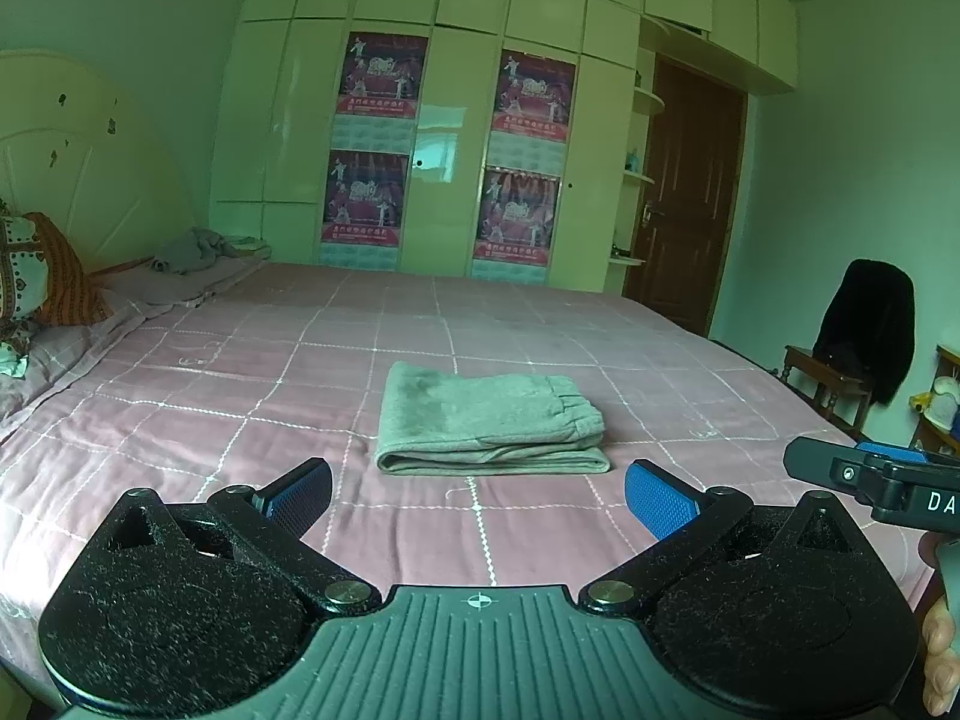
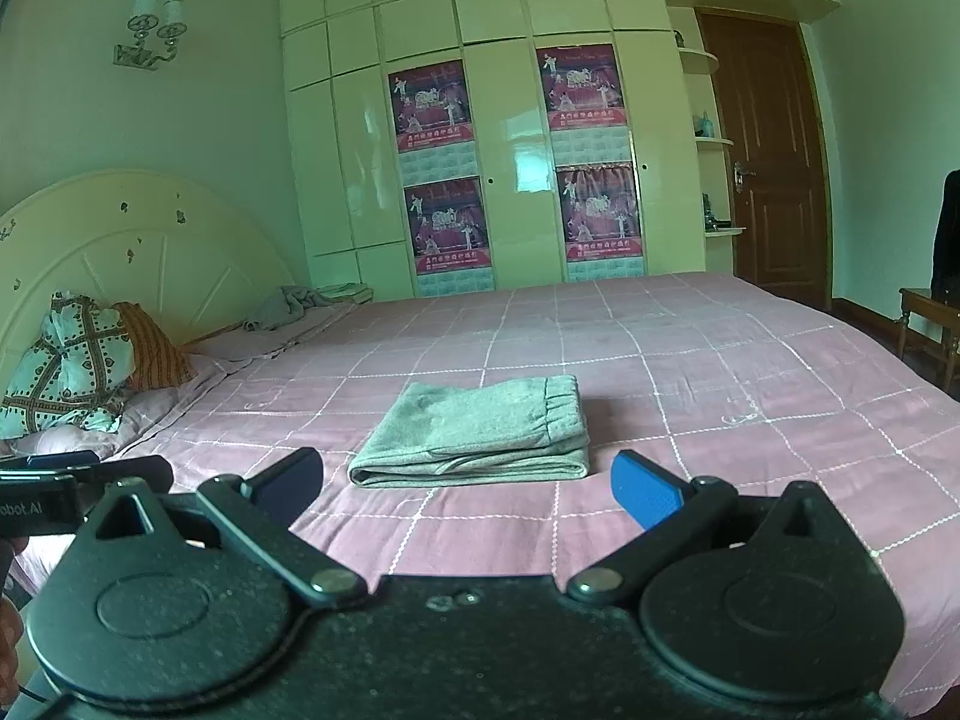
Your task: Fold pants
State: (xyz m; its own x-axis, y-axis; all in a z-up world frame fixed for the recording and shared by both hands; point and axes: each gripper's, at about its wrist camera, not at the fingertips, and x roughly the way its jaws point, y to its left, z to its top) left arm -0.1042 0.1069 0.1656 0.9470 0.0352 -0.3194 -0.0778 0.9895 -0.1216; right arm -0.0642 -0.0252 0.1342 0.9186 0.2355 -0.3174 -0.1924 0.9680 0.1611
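Observation:
Grey pants (image 1: 489, 420) lie folded into a compact rectangle on the pink checked bedspread (image 1: 240, 372), with the elastic waistband at the right end. They also show in the right wrist view (image 2: 480, 429). My left gripper (image 1: 478, 498) is open and empty, held back from the near edge of the pants. My right gripper (image 2: 468, 489) is open and empty too, just short of the pants. The right gripper shows at the right edge of the left wrist view (image 1: 870, 474), and the left gripper at the left edge of the right wrist view (image 2: 78, 480).
Patterned pillows (image 2: 72, 366) and a crumpled grey cloth (image 2: 288, 303) lie at the headboard (image 2: 138, 240) end on the left. A cream wardrobe (image 2: 510, 138) with posters stands behind the bed. A brown door (image 2: 768, 162) and a wooden chair (image 1: 840, 378) with a black garment are at the right.

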